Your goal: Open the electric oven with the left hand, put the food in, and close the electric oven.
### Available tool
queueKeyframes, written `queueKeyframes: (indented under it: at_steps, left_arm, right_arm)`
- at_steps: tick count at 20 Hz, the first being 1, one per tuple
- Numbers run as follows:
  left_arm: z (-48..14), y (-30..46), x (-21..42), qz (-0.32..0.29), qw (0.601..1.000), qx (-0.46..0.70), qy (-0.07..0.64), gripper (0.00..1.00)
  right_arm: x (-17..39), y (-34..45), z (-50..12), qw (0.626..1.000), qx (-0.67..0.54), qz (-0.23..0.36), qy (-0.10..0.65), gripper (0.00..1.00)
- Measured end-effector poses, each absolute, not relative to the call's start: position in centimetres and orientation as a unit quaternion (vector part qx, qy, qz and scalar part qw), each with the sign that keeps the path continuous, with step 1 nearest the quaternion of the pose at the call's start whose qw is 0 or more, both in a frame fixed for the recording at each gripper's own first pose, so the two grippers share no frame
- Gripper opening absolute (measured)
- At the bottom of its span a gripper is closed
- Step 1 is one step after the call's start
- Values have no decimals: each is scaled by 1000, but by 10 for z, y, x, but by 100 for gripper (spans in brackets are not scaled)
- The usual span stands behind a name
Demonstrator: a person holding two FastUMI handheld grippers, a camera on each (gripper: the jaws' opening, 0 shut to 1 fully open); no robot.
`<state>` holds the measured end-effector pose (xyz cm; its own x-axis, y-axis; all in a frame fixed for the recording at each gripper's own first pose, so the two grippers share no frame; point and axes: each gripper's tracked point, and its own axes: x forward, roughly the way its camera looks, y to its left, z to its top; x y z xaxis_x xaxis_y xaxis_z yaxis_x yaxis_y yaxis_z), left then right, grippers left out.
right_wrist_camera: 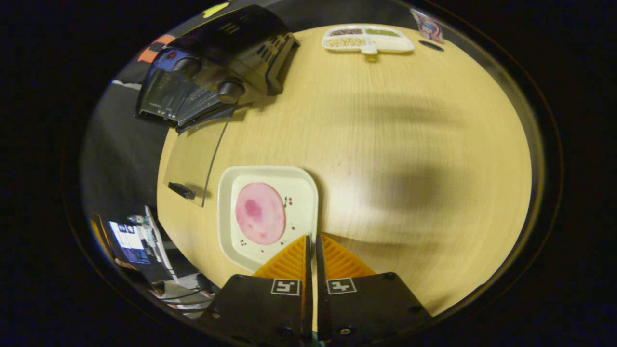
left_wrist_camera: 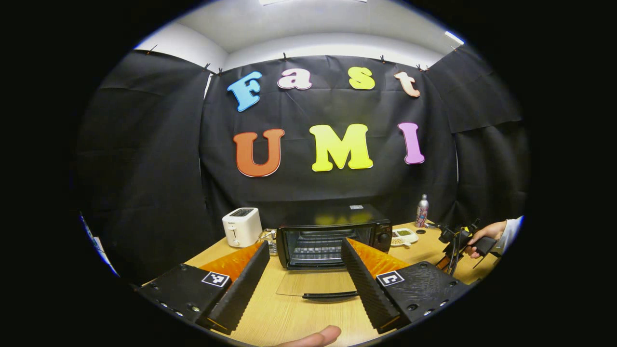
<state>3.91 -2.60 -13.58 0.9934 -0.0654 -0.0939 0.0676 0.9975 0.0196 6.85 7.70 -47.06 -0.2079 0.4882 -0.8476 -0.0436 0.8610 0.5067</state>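
Left gripper (left_wrist_camera: 303, 250): fingers spread wide, nothing between them, held low over the wooden table (left_wrist_camera: 289, 313); a fingertip (left_wrist_camera: 318, 337) of the holding hand shows at the bottom edge. Directly ahead, framed in the gap between the fingers, lies the glass door (left_wrist_camera: 315, 284) of the oven (left_wrist_camera: 335, 233), folded fully down flat on the table with its dark handle (left_wrist_camera: 330, 295) nearest the gripper; gripper and door are apart, not touching. Behind the door the black oven stands open, its wire rack visible inside and knobs on its right side. Beside the oven to its left, a white toaster (left_wrist_camera: 242, 226); to its right, a white divided tray (left_wrist_camera: 404, 236), and farther back a bottle (left_wrist_camera: 422, 211). At the right edge of the left gripper view, a hand (left_wrist_camera: 482, 236) in a white sleeve holds the other gripper. Right gripper (right_wrist_camera: 311, 243): fingers drawn nearly together with only a thin slit between them, gripping nothing, pointing down at the table. Just ahead and slightly left of its tips sits a white square plate (right_wrist_camera: 303, 185) carrying a round pink slice of meat (right_wrist_camera: 260, 213); the fingertips overlap the plate's near rim in the right gripper view, and whether they touch it cannot be told. Beyond the plate, to the left, the lowered oven door, then the oven body. Farthest across the table, the divided tray with its filled compartments.
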Motion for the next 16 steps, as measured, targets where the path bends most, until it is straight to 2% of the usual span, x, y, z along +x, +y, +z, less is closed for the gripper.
queueKeyframes:
  at_steps: [2, 5, 7, 11, 15, 16]
  left_arm:
    - [-142, -23, 41, -27, 998, -2, 52, 95]
    - [-142, -25, 42, -28, 998, -11, 51, 95]
    - [-144, -24, 45, -23, 998, 0, 53, 95]
    - [-147, -25, 42, -24, 998, 7, 61, 95]
    - [-146, -10, 40, -6, 998, 24, 62, 95]
    - [-147, -8, 40, -6, 998, 25, 62, 95]
  right_arm:
    - [70, 76, -476, 590, 174, 237, 752, 0]
    - [70, 75, -477, 582, 189, 258, 748, 5]
    - [69, 75, -476, 581, 199, 265, 743, 5]
    - [71, 60, -476, 602, 204, 248, 731, 2]
    - [68, 35, -468, 617, 226, 212, 723, 4]
    - [69, 29, -466, 621, 229, 206, 721, 2]
